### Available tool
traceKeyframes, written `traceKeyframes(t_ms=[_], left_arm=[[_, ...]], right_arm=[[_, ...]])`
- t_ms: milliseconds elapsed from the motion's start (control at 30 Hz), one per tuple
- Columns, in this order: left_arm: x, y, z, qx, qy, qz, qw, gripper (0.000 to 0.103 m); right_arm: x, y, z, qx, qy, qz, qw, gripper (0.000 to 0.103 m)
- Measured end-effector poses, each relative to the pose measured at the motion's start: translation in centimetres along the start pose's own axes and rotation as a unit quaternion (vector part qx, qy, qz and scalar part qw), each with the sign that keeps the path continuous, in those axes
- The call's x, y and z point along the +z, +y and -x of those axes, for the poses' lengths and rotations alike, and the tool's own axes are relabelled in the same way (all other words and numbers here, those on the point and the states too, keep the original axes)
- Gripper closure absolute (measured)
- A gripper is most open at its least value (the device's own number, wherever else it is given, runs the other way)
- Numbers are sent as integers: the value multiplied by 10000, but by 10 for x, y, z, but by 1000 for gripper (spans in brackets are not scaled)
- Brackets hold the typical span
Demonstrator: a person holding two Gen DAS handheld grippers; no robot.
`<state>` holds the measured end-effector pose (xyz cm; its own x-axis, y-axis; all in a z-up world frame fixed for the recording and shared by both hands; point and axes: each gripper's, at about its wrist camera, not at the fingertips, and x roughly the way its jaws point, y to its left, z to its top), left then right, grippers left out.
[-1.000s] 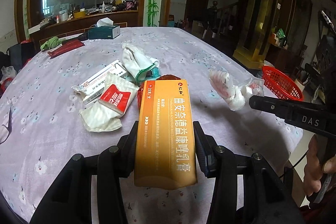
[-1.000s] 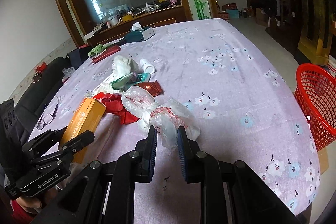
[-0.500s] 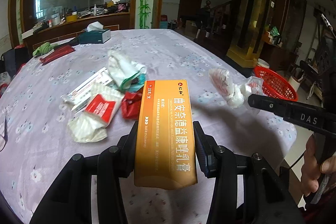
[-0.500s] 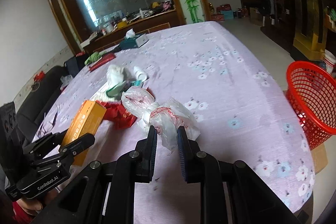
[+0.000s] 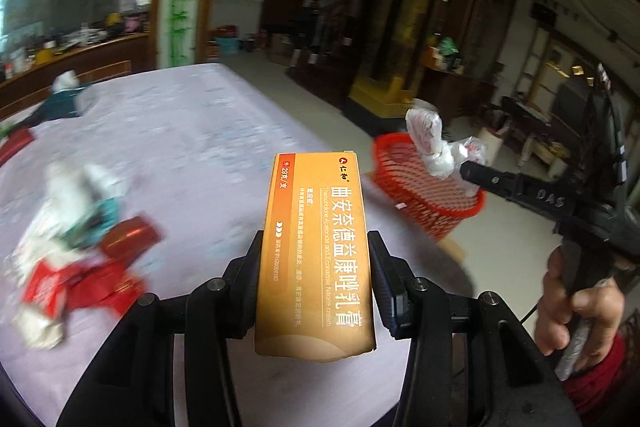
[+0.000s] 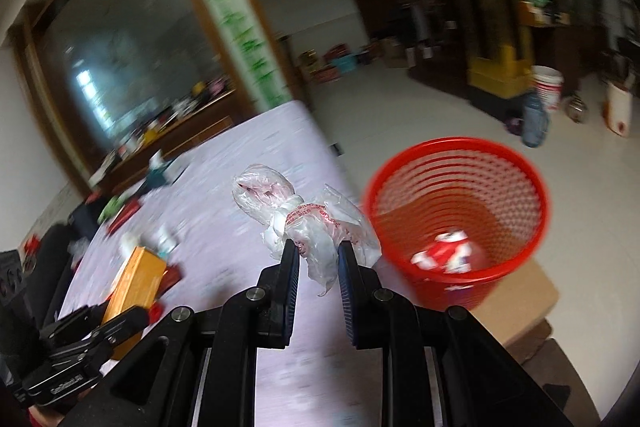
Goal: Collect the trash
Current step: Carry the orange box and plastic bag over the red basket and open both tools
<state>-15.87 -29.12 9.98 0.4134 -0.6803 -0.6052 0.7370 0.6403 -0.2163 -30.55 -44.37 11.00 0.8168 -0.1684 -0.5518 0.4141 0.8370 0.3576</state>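
Note:
My left gripper (image 5: 316, 247) is shut on an orange medicine box (image 5: 316, 247), held lengthwise above the lilac flowered table (image 5: 180, 131). In the right wrist view the same orange box (image 6: 136, 279) shows at lower left in the left gripper. My right gripper (image 6: 318, 253) is shut on a crumpled clear plastic bag (image 6: 304, 223) with red print, lifted off the table near its right edge. The same plastic bag (image 5: 440, 143) hangs in front of the red mesh basket (image 5: 420, 187) in the left wrist view. The red basket (image 6: 460, 219) stands on the floor with red and white trash inside.
More trash (image 5: 76, 243) lies blurred on the table's left: white wrappers, red packets, a teal piece. A teal tissue box (image 5: 64, 99) sits at the far end. A cardboard sheet (image 6: 516, 303) lies under the basket. A white bucket (image 6: 548, 91) stands on the floor beyond. A hand (image 5: 576, 311) grips the right handle.
Both grippers have swung right toward the table's edge, each keeping its load. The red basket now looms much nearer and its inside shows in the right wrist view.

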Motion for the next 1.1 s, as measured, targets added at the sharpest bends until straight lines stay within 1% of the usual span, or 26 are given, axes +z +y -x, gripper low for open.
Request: traceKeyframes(t_ms=[167, 267, 433, 500, 533, 567, 600, 633, 700, 767, 867, 1000, 1100], left_arm=[[30, -37, -41, -480, 179, -79, 9987, 57], [45, -60, -65, -587, 209, -236, 9978, 57], [65, -93, -112, -782, 339, -267, 9960, 57], [73, -105, -129, -831, 346, -305, 9955, 56], [77, -112, -138, -842, 334, -318, 9954, 55], [77, -112, -142, -854, 323, -314, 9953, 45], [79, -114, -147, -858, 327, -310, 9953, 32], [80, -114, -153, -817, 381, -285, 9955, 30], [78, -109, -150, -819, 402, -219, 9956, 30], [73, -103, -139, -820, 367, -178, 9958, 30], [63, -85, -115, -752, 267, -104, 9968, 30], [49, -62, -85, -576, 222, 22, 9981, 30], [32, -40, -54, -284, 98, 25, 9995, 30]], right_arm=[[18, -51, 5, -397, -178, -509, 9978, 82], [27, -76, 0, -491, -158, -785, 9956, 82], [38, -101, -11, -664, -132, -932, 9933, 82], [43, -110, -17, -731, -131, -1009, 9921, 80], [45, -113, -21, -755, -132, -1019, 9918, 78], [48, -117, -26, -813, -126, -1022, 9914, 77], [49, -121, -31, -889, -71, -1052, 9904, 67], [48, -125, -31, -884, -47, -1097, 9900, 59], [48, -132, -31, -881, -59, -1179, 9891, 53], [45, -132, -24, -897, -108, -1186, 9888, 53], [40, -128, -12, -767, -172, -1175, 9900, 53], [35, -106, 1, -580, -235, -1025, 9928, 47], [28, -78, 0, -391, -182, -766, 9961, 47]])
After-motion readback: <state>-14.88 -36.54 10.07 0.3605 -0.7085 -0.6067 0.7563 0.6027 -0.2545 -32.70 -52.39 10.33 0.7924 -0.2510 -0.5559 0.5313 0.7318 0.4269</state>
